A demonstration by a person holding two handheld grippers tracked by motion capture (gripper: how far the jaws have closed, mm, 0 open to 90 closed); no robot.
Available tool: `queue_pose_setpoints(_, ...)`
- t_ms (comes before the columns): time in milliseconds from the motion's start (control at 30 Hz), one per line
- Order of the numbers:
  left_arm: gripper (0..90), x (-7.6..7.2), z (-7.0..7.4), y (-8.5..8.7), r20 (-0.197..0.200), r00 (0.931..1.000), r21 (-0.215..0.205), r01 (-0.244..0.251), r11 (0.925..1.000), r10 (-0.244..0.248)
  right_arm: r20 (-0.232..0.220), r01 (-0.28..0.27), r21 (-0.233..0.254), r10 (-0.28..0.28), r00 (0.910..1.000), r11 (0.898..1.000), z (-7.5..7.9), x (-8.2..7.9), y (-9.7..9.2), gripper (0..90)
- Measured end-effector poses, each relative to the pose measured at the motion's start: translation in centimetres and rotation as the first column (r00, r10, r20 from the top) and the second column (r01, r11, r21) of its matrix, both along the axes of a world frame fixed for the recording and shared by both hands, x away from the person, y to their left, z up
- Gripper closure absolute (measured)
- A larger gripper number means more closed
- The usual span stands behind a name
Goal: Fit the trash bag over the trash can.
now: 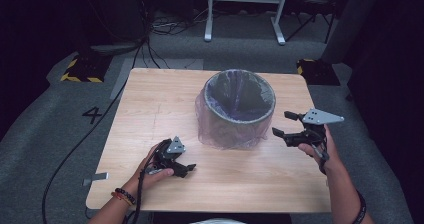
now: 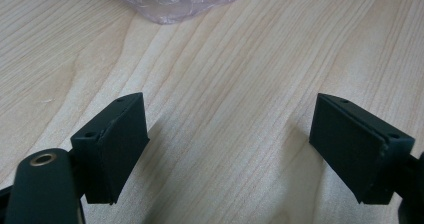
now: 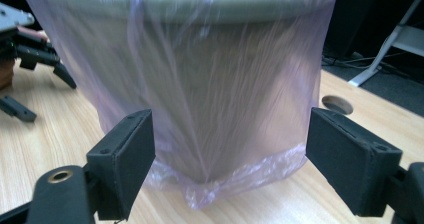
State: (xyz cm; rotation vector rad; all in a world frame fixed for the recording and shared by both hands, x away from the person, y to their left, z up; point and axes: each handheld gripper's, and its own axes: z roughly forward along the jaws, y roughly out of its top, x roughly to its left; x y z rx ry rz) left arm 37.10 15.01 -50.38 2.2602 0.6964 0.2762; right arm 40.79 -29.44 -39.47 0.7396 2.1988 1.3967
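round bin (image 1: 239, 115) under crinkled purple film (image 3: 240, 176)

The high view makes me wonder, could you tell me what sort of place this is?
Probably a lab or recording studio: a lone wooden table on grey carpet, yellow-and-black striped blocks, loose cables on the floor, and dark surroundings.

bin (image 1: 239, 115) with loose bag standing mid table (image 1: 150, 99), bare wood open on every side of it

Only legible mark: a dark numeral "4" (image 1: 92, 115) on the grey floor (image 1: 60, 134), well left of and beyond the left gripper's (image 1: 186, 167) fingertips. No other text readable.
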Motion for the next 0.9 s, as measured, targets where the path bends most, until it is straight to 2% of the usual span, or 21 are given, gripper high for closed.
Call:
queue_pose_setpoints(133,15.1,0.0,0.0,0.0,0.000,1.0000,0.000,0.002,1.0000,-0.002,0.012,0.032,-0.015,-0.032,0.9994,0.999,1.0,0.3,0.2,20.2)
queue_pose_setpoints(367,14.8,0.1,0.0,0.0,0.001,1.0000,0.001,0.006,1.0000,-0.006,0.036,0.043,0.014,-0.043,0.9984,0.999,2.6,0.7,0.5,20.2)
queue_pose_setpoints(900,14.8,0.1,0.0,0.0,0.001,1.0000,0.001,0.005,1.0000,-0.005,0.075,0.073,0.000,-0.073,0.9945,0.997,5.7,1.1,1.1,21.2)
